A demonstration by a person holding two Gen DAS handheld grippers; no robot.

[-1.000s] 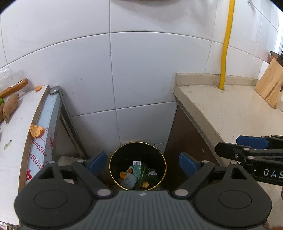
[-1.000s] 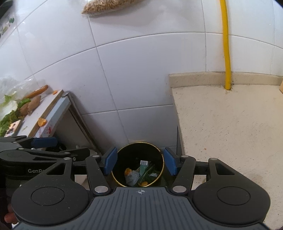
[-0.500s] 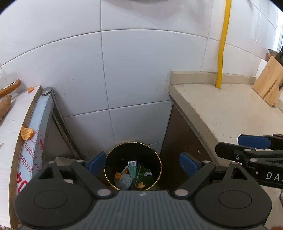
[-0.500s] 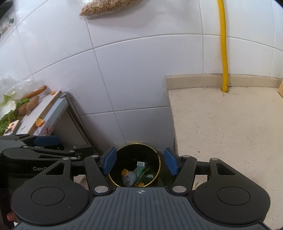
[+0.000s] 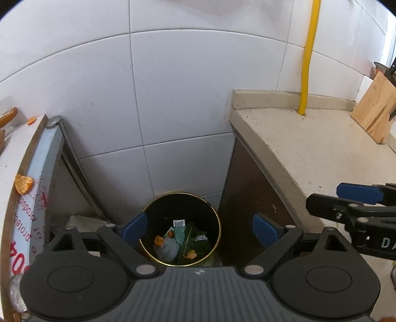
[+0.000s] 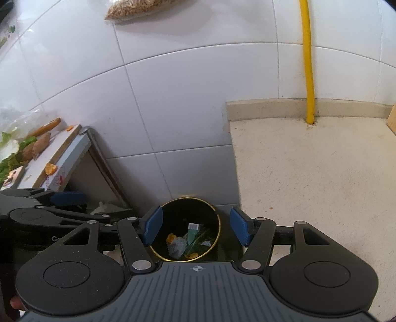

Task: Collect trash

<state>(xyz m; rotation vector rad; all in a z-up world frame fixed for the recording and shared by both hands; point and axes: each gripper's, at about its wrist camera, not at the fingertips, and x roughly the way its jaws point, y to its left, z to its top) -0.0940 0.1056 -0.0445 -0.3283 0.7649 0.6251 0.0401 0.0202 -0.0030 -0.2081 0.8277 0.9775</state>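
1. Trash bin [image 5: 215, 218] — black w/ gold rim, stands on the floor against the tiled wall [image 5: 173, 99], in the gap between the counter [image 5: 309, 153] and the white table [image 6: 37, 158].
2. Inside the bin: orange peel bits [image 5: 159, 240], green leaves [image 5: 191, 235], a grey crumpled wad [image 5: 168, 250], a green packet w/ barcode [image 5: 179, 226].
3. Left gripper [image 5: 200, 229] hangs above the bin, pads spread wide, nothing between them; the bin shows in the gap.
4. Right gripper [image 6: 196, 228] also over the bin, pads wide apart, holding nothing. Its side shows at the right edge of the left wrist view, above the counter's near edge.
5. Table, left of the bin: an orange peel piece [image 5: 23, 184] at its right edge — a smaller orange bit [image 5: 31, 120] at the far corner.
6. Further in on the table: sweet potatoes [image 6: 40, 147], a carrot [image 6: 45, 126], leafy greens [image 6: 10, 153].
7. Counter: yellow pipe [image 5: 308, 57] rises at its back edge, wooden knife block [image 5: 375, 111] at far right.
8. Bag of grain [image 6: 138, 8] hangs high on the wall.
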